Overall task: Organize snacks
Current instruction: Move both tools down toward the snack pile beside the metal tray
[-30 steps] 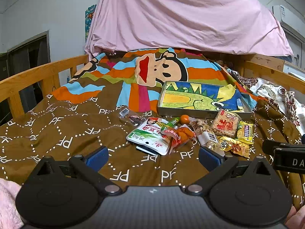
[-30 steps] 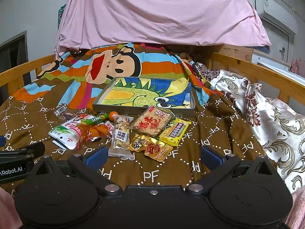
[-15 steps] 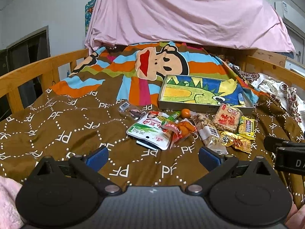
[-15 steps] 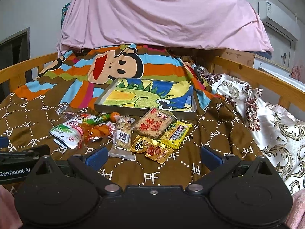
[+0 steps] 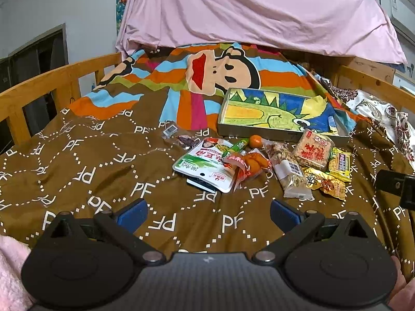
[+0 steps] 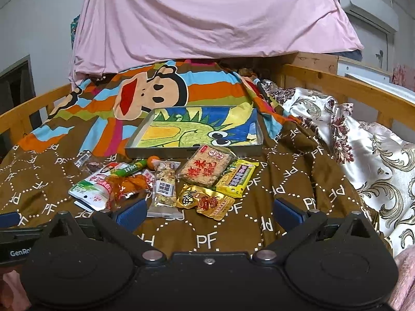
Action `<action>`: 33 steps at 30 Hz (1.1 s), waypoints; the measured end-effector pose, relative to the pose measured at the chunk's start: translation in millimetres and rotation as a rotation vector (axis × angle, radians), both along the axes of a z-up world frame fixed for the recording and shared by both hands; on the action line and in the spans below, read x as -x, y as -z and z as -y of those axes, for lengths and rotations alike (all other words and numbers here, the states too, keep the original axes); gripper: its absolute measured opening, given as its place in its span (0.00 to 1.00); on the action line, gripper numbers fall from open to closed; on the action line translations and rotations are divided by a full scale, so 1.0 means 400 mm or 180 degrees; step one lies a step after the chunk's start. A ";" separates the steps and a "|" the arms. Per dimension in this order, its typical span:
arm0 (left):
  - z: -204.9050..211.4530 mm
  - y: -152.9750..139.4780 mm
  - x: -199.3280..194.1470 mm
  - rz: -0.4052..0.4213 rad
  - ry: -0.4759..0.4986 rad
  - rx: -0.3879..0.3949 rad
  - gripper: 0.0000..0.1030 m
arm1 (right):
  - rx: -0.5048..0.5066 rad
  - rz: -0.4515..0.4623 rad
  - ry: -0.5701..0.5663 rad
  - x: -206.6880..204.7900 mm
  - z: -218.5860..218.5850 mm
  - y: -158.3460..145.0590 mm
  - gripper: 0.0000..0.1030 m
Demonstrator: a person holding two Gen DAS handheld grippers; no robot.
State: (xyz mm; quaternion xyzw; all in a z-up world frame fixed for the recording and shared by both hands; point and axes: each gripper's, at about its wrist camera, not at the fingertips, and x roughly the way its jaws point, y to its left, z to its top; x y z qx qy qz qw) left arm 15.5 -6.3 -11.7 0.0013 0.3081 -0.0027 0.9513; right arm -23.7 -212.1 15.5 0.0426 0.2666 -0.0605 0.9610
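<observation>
Several snack packets lie on a brown blanket in front of a shallow tray point(image 5: 282, 132) point(image 6: 193, 152) with a dinosaur drawing. Among them are a white and green pouch point(image 5: 205, 167) point(image 6: 90, 189), an orange packet point(image 5: 250, 165) point(image 6: 127, 185), a clear nut bar point(image 5: 288, 168) point(image 6: 164, 189), a rice cracker pack point(image 5: 312, 151) point(image 6: 205, 168), a yellow packet point(image 5: 339, 163) point(image 6: 238, 178) and a gold packet point(image 5: 326, 185) point(image 6: 207, 202). My left gripper point(image 5: 206, 213) is open and empty, short of the pouch. My right gripper point(image 6: 208, 213) is open and empty, just before the gold packet.
A small orange fruit point(image 5: 255, 140) point(image 6: 153, 161) and green stick point(image 5: 234, 148) point(image 6: 131, 169) lie near the tray. Wooden bed rails point(image 5: 39, 88) point(image 6: 350, 88) run along both sides. A pink sheet point(image 5: 246, 13) hangs behind. A floral quilt point(image 6: 376, 155) lies right.
Both grippers have moved forward a little toward the snacks, and the views have tilted down slightly. Both stay open and empty.
</observation>
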 end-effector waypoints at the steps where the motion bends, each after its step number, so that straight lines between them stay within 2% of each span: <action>1: -0.001 0.000 -0.001 -0.0014 -0.0002 0.0004 1.00 | 0.0030 -0.0019 -0.0007 -0.001 -0.002 -0.002 0.99; 8: 0.004 0.008 -0.028 -0.0221 0.0028 -0.0041 1.00 | 0.0234 -0.0145 0.0003 -0.030 -0.009 -0.010 0.99; 16: 0.019 0.016 -0.106 -0.0589 0.0170 -0.0222 1.00 | 0.0309 -0.0348 -0.0407 -0.114 0.009 -0.012 0.99; 21: 0.017 0.003 -0.166 -0.0569 0.0289 -0.0422 1.00 | 0.0108 -0.0554 -0.0679 -0.184 0.026 0.009 0.99; 26: 0.005 -0.007 -0.239 -0.0572 0.0449 -0.0537 1.00 | 0.0258 -0.0472 -0.0695 -0.223 0.010 0.028 0.99; 29: -0.007 -0.015 -0.281 -0.0687 0.0456 -0.0476 1.00 | 0.0364 -0.0462 -0.0667 -0.246 -0.007 0.037 0.99; 33: -0.020 -0.028 -0.317 -0.0738 0.0511 -0.0377 1.00 | 0.0314 -0.0435 -0.0644 -0.275 -0.021 0.033 0.99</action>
